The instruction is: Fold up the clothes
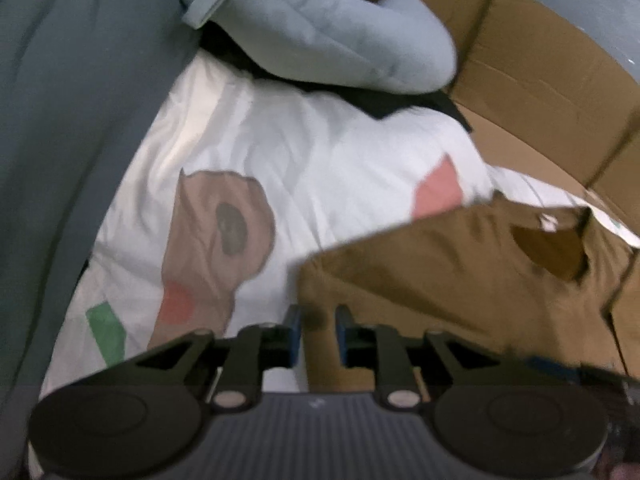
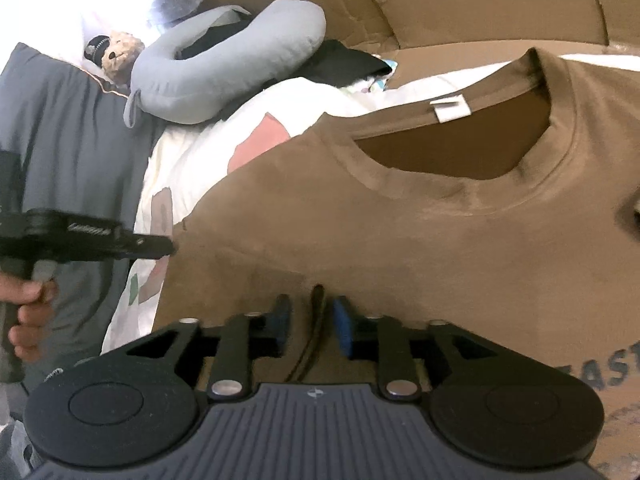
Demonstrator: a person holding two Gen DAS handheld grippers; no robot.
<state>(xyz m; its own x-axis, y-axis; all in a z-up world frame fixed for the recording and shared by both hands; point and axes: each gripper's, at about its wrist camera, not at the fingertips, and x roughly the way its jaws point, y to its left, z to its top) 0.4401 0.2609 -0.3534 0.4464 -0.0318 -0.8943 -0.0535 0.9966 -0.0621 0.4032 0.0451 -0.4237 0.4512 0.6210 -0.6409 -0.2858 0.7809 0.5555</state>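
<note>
A brown T-shirt (image 2: 400, 232) lies spread on a white printed sheet (image 1: 260, 152), its collar and white tag (image 2: 450, 108) facing up. My right gripper (image 2: 311, 314) stands open over the shirt's chest. A raised fold of the fabric runs between its blue pads, with a gap on each side. In the left wrist view the shirt (image 1: 440, 272) fills the lower right. My left gripper (image 1: 319, 320) is at the shirt's left edge, open, with brown cloth showing in the narrow gap between its pads. The right wrist view shows that gripper (image 2: 170, 246) touching the sleeve edge, held by a hand (image 2: 28, 312).
A grey neck pillow (image 2: 224, 68) and a black garment (image 2: 344, 62) lie at the far side of the sheet. Beside the pillow sits a teddy bear (image 2: 120, 54). Cardboard box walls (image 1: 540, 72) rise behind and to the right. A grey quilt (image 1: 60, 120) runs along the left.
</note>
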